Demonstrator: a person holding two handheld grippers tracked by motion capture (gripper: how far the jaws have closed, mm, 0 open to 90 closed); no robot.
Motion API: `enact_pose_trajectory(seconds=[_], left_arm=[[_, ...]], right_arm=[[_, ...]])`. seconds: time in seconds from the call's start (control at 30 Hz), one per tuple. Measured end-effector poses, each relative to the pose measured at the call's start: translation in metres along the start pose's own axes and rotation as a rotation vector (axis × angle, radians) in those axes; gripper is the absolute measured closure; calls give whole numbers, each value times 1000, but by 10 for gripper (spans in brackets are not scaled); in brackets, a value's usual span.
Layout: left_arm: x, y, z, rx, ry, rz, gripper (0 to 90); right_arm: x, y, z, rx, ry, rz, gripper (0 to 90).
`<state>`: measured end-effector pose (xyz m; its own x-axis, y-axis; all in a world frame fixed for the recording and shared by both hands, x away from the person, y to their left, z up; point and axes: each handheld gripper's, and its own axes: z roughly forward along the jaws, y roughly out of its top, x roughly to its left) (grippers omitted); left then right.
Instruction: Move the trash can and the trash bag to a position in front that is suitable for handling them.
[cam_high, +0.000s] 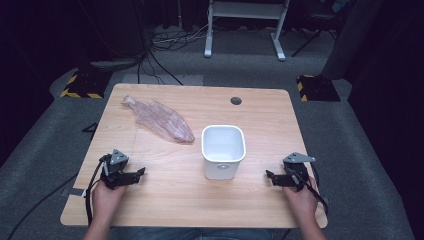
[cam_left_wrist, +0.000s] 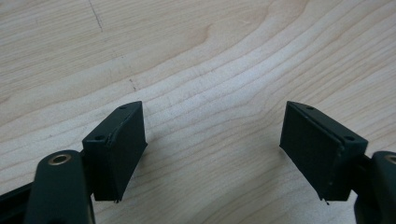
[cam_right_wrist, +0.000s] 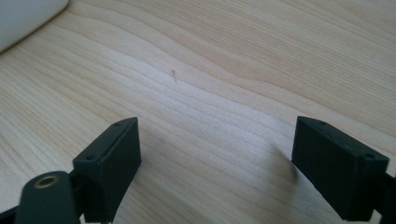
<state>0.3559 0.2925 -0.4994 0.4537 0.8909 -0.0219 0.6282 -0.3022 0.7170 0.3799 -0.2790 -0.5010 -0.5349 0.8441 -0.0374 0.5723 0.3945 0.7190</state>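
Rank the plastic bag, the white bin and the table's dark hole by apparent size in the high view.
1. Plastic bag, longest spread, though the white bin looks close in area, so this is unsure.
2. White bin.
3. Dark hole, clearly smallest.

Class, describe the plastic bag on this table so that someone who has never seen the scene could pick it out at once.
Start at the wooden table and look to its far left part. There the plastic bag lies flat, behind and left of the white bin. It is thin, crumpled and see-through with a pinkish tint, while the bin is stiff, white and upright.
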Motion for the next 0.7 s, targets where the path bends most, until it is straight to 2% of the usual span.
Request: enact_pose_trajectory(seconds=[0.03, 0.07, 0.17, 0.2, 0.23, 0.27, 0.33, 0.37, 0.43, 0.47, 0.5, 0.57, 0.63, 0.67, 0.7], left_arm=[[0, 2, -2, 6, -1, 0, 227], [-1, 4, -4, -6, 10, 5, 234], [-5, 9, -9, -36, -1, 5, 240], [-9, 13, -11, -46, -18, 11, 240], [-9, 13, -11, -46, -18, 11, 243], [-12, 16, -13, -54, -33, 7, 243], [-18, 24, -16, -80, -55, 8, 249], [-27, 33, -19, -111, -62, 33, 252], [-31, 38, -20, -119, -59, 49, 260], [-40, 47, -20, -123, -55, 73, 266], [-40, 47, -20, -123, -55, 73, 266], [-50, 57, -18, -124, -61, 95, 266], [-58, 66, -13, -125, -68, 121, 268], [-67, 75, -5, -124, -80, 138, 269], [-67, 75, -5, -124, -80, 138, 270]], right_arm=[[0, 0, 0, 0, 0, 0, 160], [0, 0, -3, 6, 9, 6, 172], [1, 1, -7, -4, 21, 6, 197], [3, 5, -12, -13, 23, 5, 232], [4, 8, -16, -20, 21, 0, 265], [4, 8, -16, -20, 21, 0, 265], [7, 15, -22, -29, 29, -4, 355], [12, 24, -25, -32, 25, -17, 386], [15, 28, -26, -35, 19, -22, 398], [20, 36, -26, -43, 29, -7, 401], [20, 36, -26, -43, 29, -7, 401], [22, 43, -27, -57, 54, 13, 396], [26, 50, -27, -57, 61, -15, 404], [30, 58, -26, -58, 76, -40, 413], [33, 62, -26, -61, 86, -50, 414]])
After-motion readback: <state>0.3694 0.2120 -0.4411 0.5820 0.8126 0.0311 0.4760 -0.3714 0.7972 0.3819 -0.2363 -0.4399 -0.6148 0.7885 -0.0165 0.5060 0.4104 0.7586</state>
